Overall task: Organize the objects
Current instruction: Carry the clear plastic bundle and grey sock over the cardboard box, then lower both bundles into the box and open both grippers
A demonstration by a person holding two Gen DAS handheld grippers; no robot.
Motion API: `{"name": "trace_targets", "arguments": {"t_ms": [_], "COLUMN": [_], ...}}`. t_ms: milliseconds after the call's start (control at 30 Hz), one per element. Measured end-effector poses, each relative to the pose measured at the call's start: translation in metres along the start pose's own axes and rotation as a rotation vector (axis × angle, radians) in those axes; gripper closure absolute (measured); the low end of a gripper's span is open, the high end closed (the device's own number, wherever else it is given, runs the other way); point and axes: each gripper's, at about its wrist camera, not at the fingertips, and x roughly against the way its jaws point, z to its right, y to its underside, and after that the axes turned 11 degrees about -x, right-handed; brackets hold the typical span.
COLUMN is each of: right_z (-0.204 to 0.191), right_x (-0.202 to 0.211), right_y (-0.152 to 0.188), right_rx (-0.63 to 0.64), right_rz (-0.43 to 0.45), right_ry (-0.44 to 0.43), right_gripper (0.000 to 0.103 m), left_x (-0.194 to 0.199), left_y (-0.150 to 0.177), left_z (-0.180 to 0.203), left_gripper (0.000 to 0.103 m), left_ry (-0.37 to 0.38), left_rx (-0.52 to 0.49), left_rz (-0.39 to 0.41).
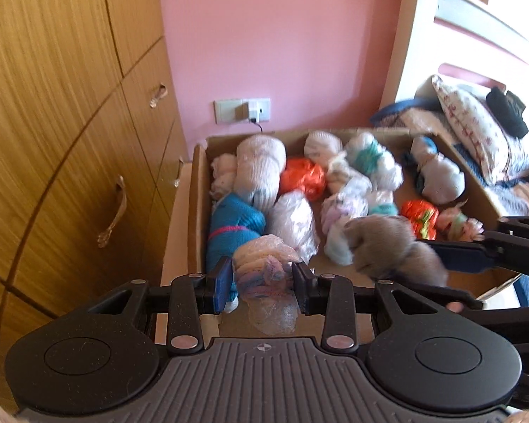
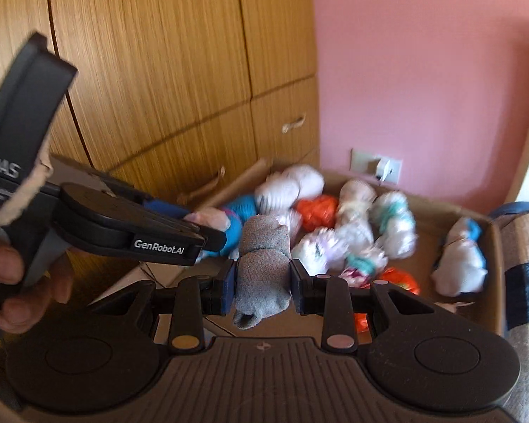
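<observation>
both tongs i run are clamped: left gripper [image 1: 262,283] on a pastel pink-and-blue rolled sock bundle [image 1: 264,271], right gripper [image 2: 263,283] on a grey rolled sock [image 2: 262,264], above the brown cardboard box [image 1: 194,211].

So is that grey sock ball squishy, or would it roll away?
Probably squishy: the grey sock ball bulges above and below the right hand-held gripper pinching it. It looks light, being just rolled fabric. Its lumpy shape probably wouldn't roll far among the other bundles in the cardboard box.
</observation>
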Motion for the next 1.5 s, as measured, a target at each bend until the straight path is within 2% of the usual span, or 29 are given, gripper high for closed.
{"name": "trace_targets", "arguments": {"t_ms": [300, 533, 667, 867, 1067, 1267, 1300, 1333, 1400, 1500], "right_z": [0.003, -0.005, -0.004, -0.014, -0.034, -0.051, -0.053, -0.055, -0.056, -0.053], "right_x": [-0.046, -0.051, -0.046, -0.032, -0.006, 0.006, 0.006, 0.006, 0.005, 0.012], "right_y": [0.005, 0.014, 0.017, 0.033, 0.064, 0.083, 0.082, 0.081, 0.078, 0.075], "right_rx": [0.034, 0.047, 0.013, -0.028, -0.083, -0.127, -0.122, -0.108, -0.089, -0.084], "right_rz": [-0.084, -0.139, -0.152, -0.155, -0.158, -0.142, -0.139, -0.135, -0.124, -0.108], "right_ry": [-0.003, 0.0, -0.005, -0.017, -0.012, -0.004, 0.006, 0.026, 0.056, 0.059], "right_gripper": [0.074, 0.074, 0.074, 0.074, 0.074, 0.072, 0.07, 0.061, 0.049, 0.046], "left_x": [-0.011, -0.016, -0.02, -0.005, 0.025, 0.04, 0.04, 0.041, 0.045, 0.055], "left_y": [0.008, 0.012, 0.025, 0.044, 0.078, 0.096, 0.095, 0.094, 0.092, 0.089], "left_z": [0.004, 0.006, 0.005, 0.003, 0.012, 0.023, 0.023, 0.022, 0.019, 0.017], "left_gripper": [0.059, 0.059, 0.06, 0.06, 0.06, 0.06, 0.059, 0.057, 0.055, 0.051], "left_ry": [0.024, 0.048, 0.064, 0.067, 0.095, 0.076, 0.073, 0.068, 0.061, 0.067], "left_rx": [-0.087, -0.098, -0.077, -0.072, -0.083, -0.104, -0.101, -0.092, -0.076, -0.065], "left_rz": [-0.016, -0.052, -0.095, -0.096, -0.091, -0.087, -0.089, -0.09, -0.087, -0.076]}}
